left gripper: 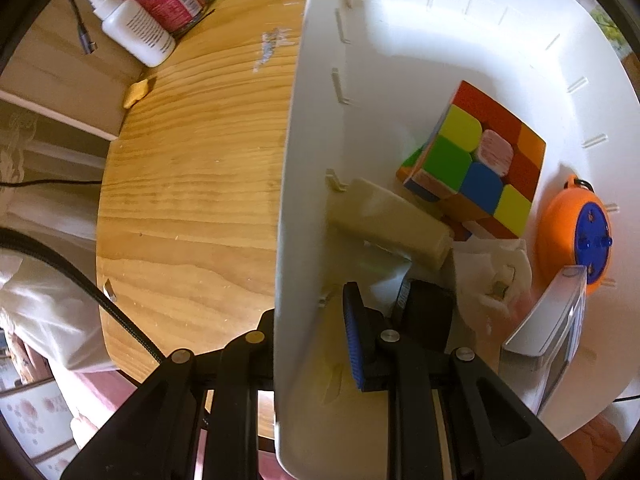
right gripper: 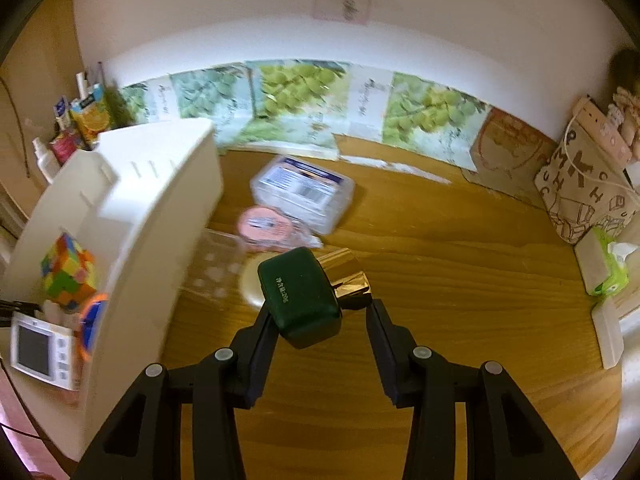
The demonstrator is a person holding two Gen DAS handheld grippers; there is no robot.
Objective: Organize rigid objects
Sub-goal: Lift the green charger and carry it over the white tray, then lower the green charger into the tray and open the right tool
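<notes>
The left hand-held gripper (left gripper: 316, 312) clamps the white bin's wall (left gripper: 292, 200), one finger hidden behind it, while the right hand-held gripper (right gripper: 320, 312) holds a green gold-capped bottle (right gripper: 306, 296), blurring the desk (right gripper: 440, 280).

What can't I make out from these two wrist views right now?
- Left wrist view: the left gripper is clamped on the white bin; that wall hides its outer finger.
- Left wrist view: the white device is cut off by the bin's edge.
- Right wrist view: the right gripper holds the green bottle, whose body hides the left pad's contact.
- Right wrist view: the clear box label is blurred.
</notes>
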